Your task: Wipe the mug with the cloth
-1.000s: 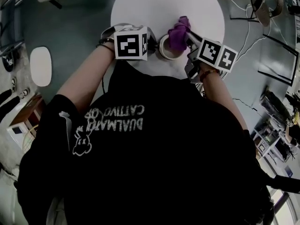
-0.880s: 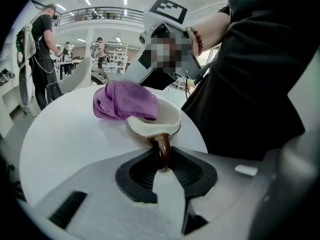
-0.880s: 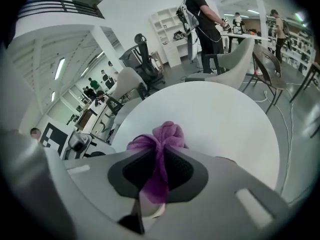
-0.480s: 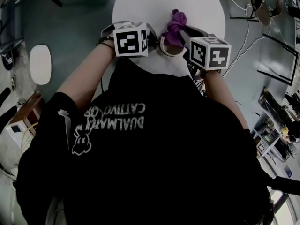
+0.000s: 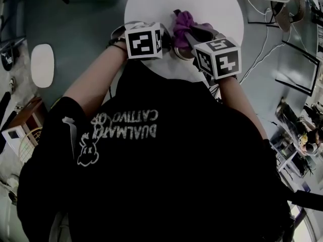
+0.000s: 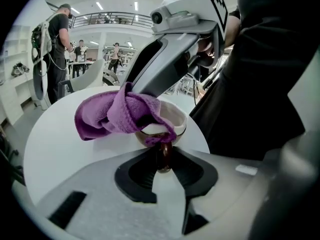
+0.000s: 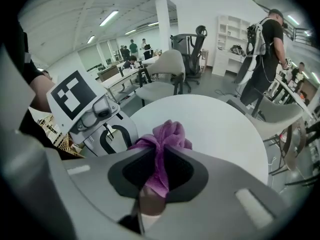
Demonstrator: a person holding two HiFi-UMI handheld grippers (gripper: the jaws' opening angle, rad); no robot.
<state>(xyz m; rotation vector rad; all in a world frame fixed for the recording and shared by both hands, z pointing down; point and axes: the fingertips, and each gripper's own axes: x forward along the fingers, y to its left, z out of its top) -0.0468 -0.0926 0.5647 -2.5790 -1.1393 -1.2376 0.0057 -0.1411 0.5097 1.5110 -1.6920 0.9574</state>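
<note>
A brown mug (image 6: 167,125) with a white inside stands on the round white table (image 5: 202,4), near its front edge. My left gripper (image 6: 164,153) is shut on the mug's brown handle (image 6: 164,158). Its jaws have just been opening a little, and the handle still sits pinched between the pads. My right gripper (image 7: 161,151) is shut on the purple cloth (image 7: 167,136) and reaches down over the mug's rim. The cloth (image 6: 117,116) drapes across the rim and bunches out to the mug's left side. In the head view the mug (image 5: 180,53) shows only partly between the two marker cubes.
The person's dark-shirted body presses against the table's near edge. Office chairs (image 7: 167,71) and several people stand beyond the table. A white oval stool (image 5: 41,64) is on the floor at the left, and cables (image 5: 265,39) lie on the floor at the right.
My right gripper has rolled, showing another face of its marker cube, and has shifted left with the cloth. The cloth now lies further over the mug. The left gripper has stayed put.
</note>
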